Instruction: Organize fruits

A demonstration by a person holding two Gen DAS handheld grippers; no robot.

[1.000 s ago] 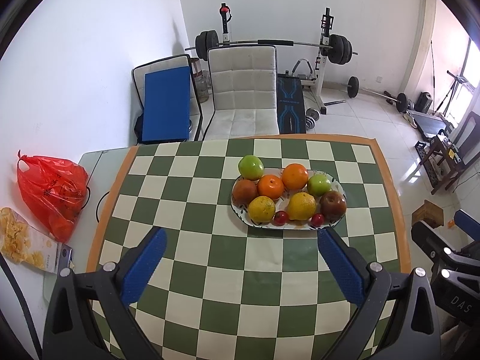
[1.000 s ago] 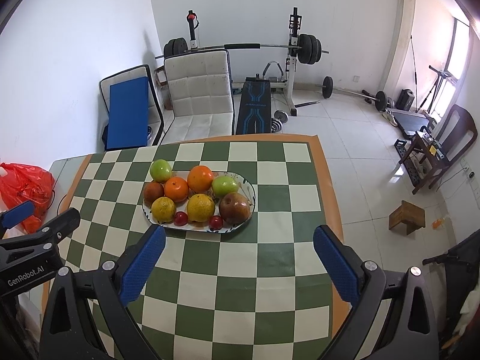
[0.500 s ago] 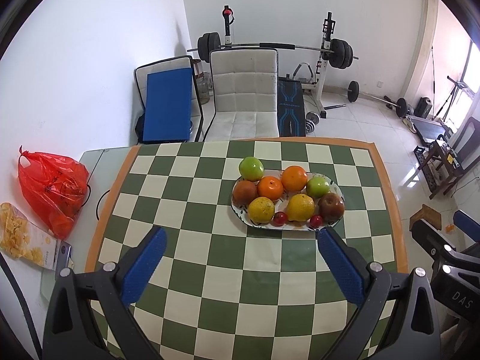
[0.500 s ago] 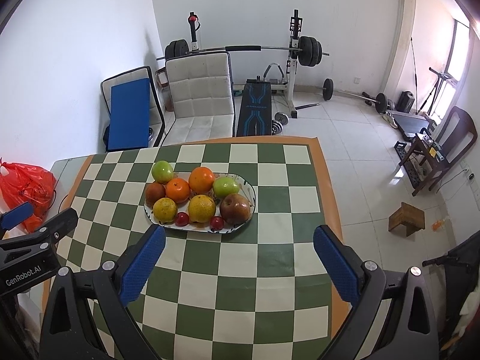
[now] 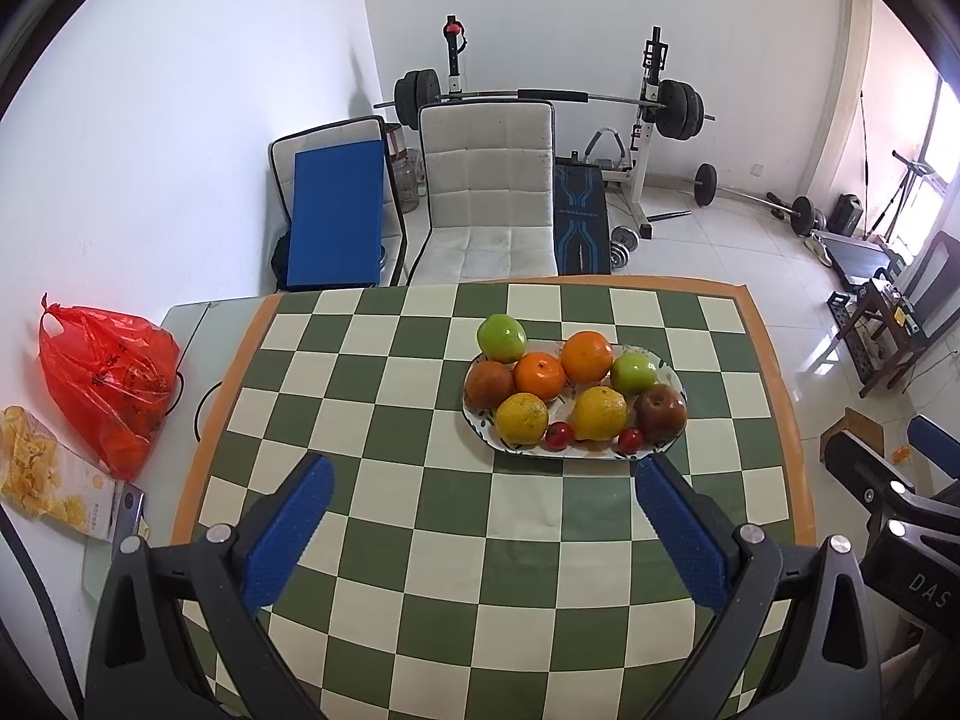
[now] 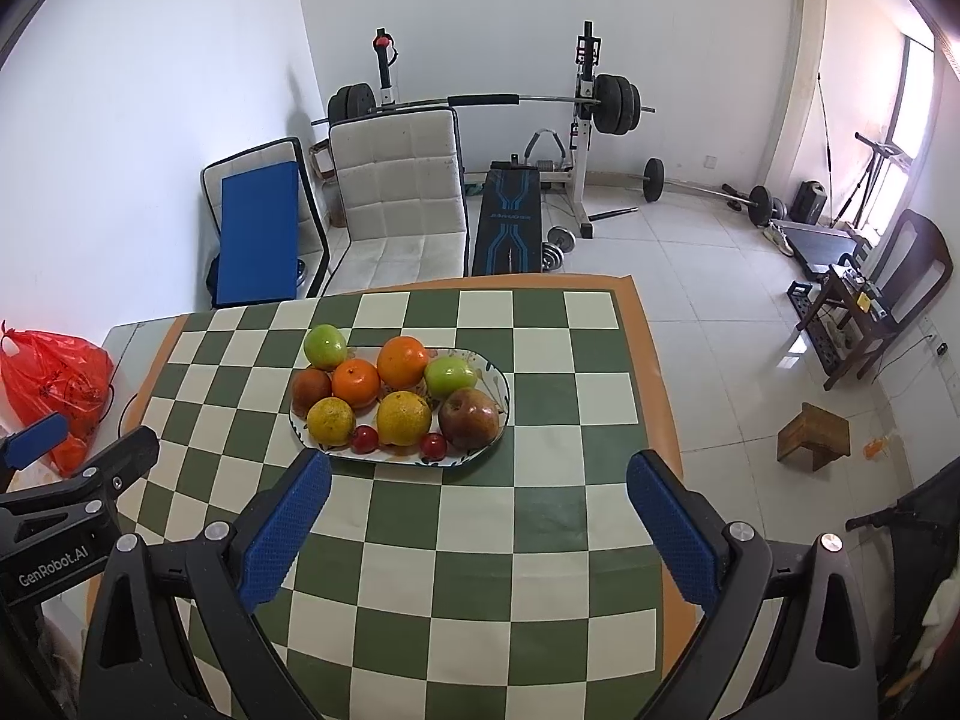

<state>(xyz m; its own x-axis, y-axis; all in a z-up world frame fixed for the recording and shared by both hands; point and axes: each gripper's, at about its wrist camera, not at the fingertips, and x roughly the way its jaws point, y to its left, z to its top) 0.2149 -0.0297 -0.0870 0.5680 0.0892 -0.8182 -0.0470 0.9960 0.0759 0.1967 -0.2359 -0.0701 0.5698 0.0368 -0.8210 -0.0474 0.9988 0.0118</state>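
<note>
Red bag (image 5: 102, 378): far left, on the pale side surface off the checked cloth, beside a snack box (image 5: 54, 480)
Left gripper (image 5: 480, 474): blue pads wide apart, nothing between them, held above the near part of the cloth, short of the plate
Checked tablecloth (image 5: 390, 420): green and cream squares, orange border, covering the table
Plate (image 5: 675, 372): oval, patterned, on the cloth beyond both grippers, holding nearly all the fruit
Green apple (image 5: 501, 337): at the plate's far left end, over or just off the rim, cannot tell which
Plate contents, left to right: brown fruit (image 5: 489, 384), yellow citrus (image 5: 521, 418), orange (image 5: 539, 375), small red fruit (image 5: 559, 435), second orange (image 5: 587, 356), second yellow citrus (image 5: 600, 413), second small red fruit (image 5: 630, 439), second green apple (image 5: 633, 373), red apple (image 5: 660, 412)
Right gripper (image 6: 479, 468): fingers spread wide, empty, over the cloth just short of the plate's near rim
Background: white chair (image 5: 489, 192) at the table's far edge, barbell rack (image 5: 651, 114) behind
</note>
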